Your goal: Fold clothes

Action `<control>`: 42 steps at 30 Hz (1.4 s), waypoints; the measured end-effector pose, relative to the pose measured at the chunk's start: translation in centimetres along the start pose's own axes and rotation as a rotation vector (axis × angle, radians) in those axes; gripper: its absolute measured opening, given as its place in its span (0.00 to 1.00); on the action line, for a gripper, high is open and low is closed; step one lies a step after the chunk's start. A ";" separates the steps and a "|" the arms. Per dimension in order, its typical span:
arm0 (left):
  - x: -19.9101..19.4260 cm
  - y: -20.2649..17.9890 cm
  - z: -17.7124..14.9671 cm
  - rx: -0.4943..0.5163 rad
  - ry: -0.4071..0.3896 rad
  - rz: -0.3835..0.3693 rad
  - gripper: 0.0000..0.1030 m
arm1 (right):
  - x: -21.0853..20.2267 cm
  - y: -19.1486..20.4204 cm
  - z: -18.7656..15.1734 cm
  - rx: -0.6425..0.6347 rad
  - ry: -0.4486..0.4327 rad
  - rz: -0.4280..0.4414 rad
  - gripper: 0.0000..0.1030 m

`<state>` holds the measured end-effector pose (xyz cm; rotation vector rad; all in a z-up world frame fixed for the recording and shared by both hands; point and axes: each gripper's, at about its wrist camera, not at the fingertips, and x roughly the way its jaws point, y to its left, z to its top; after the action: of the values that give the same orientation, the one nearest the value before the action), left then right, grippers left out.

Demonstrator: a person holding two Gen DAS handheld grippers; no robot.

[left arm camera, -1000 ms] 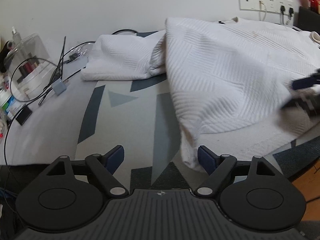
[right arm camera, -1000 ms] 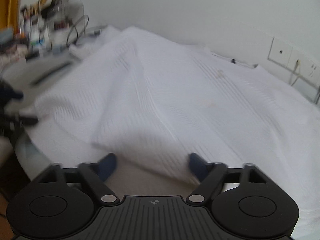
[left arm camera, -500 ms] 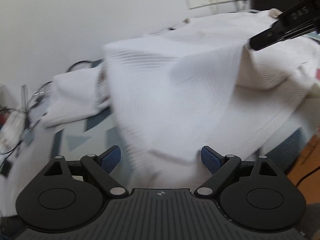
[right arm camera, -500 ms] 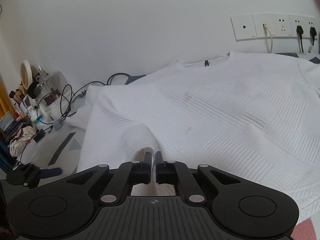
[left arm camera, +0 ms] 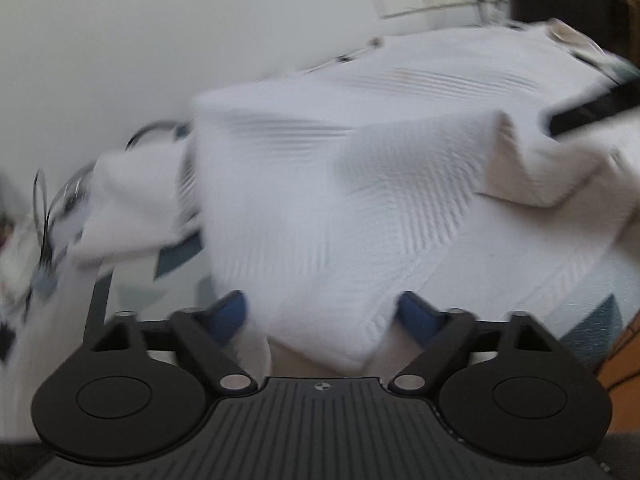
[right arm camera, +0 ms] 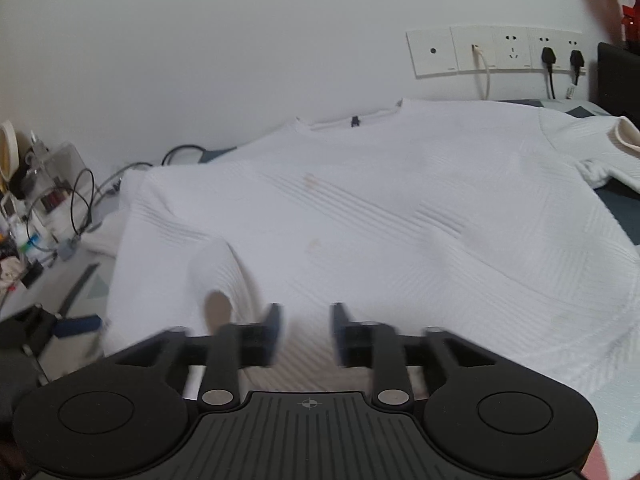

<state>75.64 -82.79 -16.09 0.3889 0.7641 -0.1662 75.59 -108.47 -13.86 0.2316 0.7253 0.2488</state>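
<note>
A white textured sweater [right arm camera: 380, 208] lies spread on the bed, its collar toward the wall. In the left wrist view the sweater [left arm camera: 340, 184] has its near hem folded up toward the middle, with the fold edge between my fingers. My left gripper [left arm camera: 322, 316] is open, the hem corner lying in the gap. My right gripper [right arm camera: 306, 330] is open a little above the lifted hem fold; it also shows as a dark blurred bar in the left wrist view [left arm camera: 592, 110]. The left gripper shows at the left edge of the right wrist view [right arm camera: 76, 326].
A patterned grey and blue bedsheet [left arm camera: 176, 256] lies under the sweater. Cables and a clear organiser box with small items [right arm camera: 52, 196] crowd the left side. Wall sockets with plugs [right arm camera: 496, 54] are on the wall behind. A dark object [right arm camera: 616, 76] stands at the far right.
My right gripper was shut on the sweater's hem half a second ago and has opened, letting the fold drop. My left gripper stays open and has moved in over the hem corner.
</note>
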 end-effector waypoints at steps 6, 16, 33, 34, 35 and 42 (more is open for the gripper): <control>-0.7 7.1 -2.4 -0.305 0.076 0.142 0.35 | -1.7 -3.2 -1.9 0.146 -0.003 -0.186 0.62; -2.3 2.0 -3.2 -0.021 -0.027 0.144 0.76 | -3.5 -7.3 -2.4 0.302 -0.030 -0.284 0.62; 0.1 -2.7 0.0 0.276 -0.106 0.175 0.76 | -4.6 -9.9 -3.3 0.414 -0.026 -0.325 0.62; 0.0 -2.3 0.1 0.270 -0.101 0.170 0.76 | -4.8 -10.1 -3.3 0.420 -0.031 -0.327 0.62; 0.0 -2.2 -0.2 0.290 -0.086 0.154 0.76 | -5.0 -10.3 -3.3 0.425 -0.036 -0.329 0.63; -0.3 -2.0 -0.4 0.434 -0.057 0.108 0.74 | -5.4 -11.7 -3.9 0.478 -0.033 -0.334 0.63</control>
<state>74.63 -84.47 -16.73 0.8319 0.6467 -0.2417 70.78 -120.66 -16.74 0.5604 0.7715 -0.2512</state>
